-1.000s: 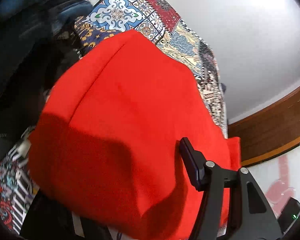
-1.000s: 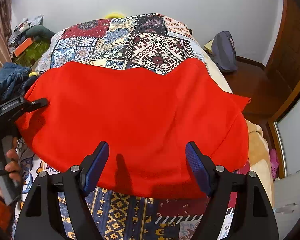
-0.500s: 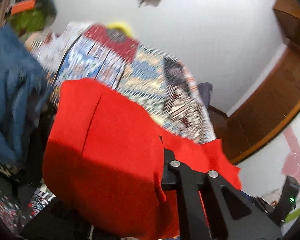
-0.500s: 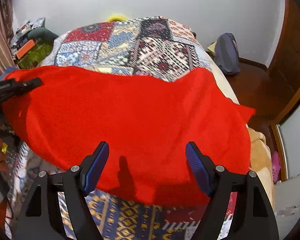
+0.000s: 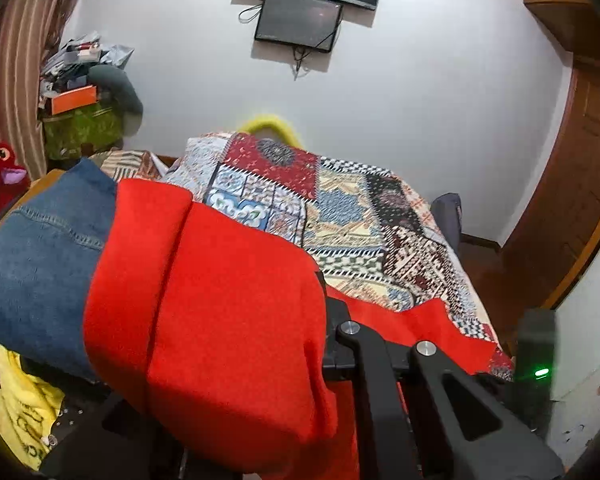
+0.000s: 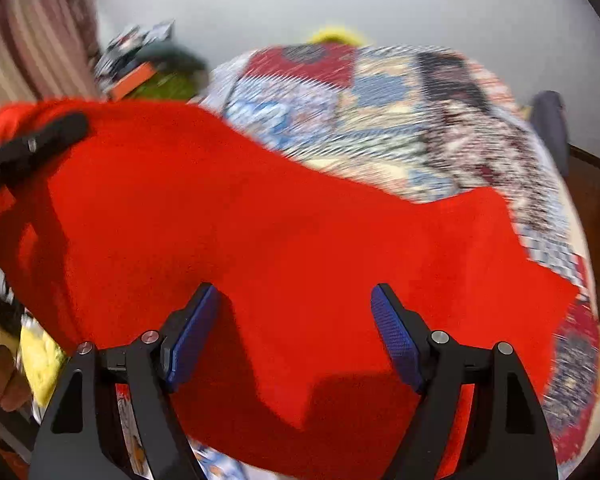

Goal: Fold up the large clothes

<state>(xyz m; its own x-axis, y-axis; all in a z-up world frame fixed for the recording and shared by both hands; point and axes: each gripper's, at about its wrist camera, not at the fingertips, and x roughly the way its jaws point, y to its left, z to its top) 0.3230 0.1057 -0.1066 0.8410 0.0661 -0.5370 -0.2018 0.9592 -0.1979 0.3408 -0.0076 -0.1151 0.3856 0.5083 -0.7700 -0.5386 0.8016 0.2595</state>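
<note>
The red garment (image 5: pixel 228 320) is a matt, slightly fuzzy cloth, and at its nine o'clock lies coarse blue denim (image 5: pixel 40 256) with pale stitching. The bed (image 5: pixel 340 220) wears a printed patchwork cover. The right hand-held gripper (image 6: pixel 296 332) has matt black plastic arms, shiny metal pins and blue knurled pads (image 6: pixel 396 340).

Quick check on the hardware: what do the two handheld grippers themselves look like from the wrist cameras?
The right gripper has black angular linkage arms with silver pivot screws and blue textured finger pads. The left gripper shows the same black arms and silver screws; its pads are hidden. No cables or sleeves are visible.
</note>
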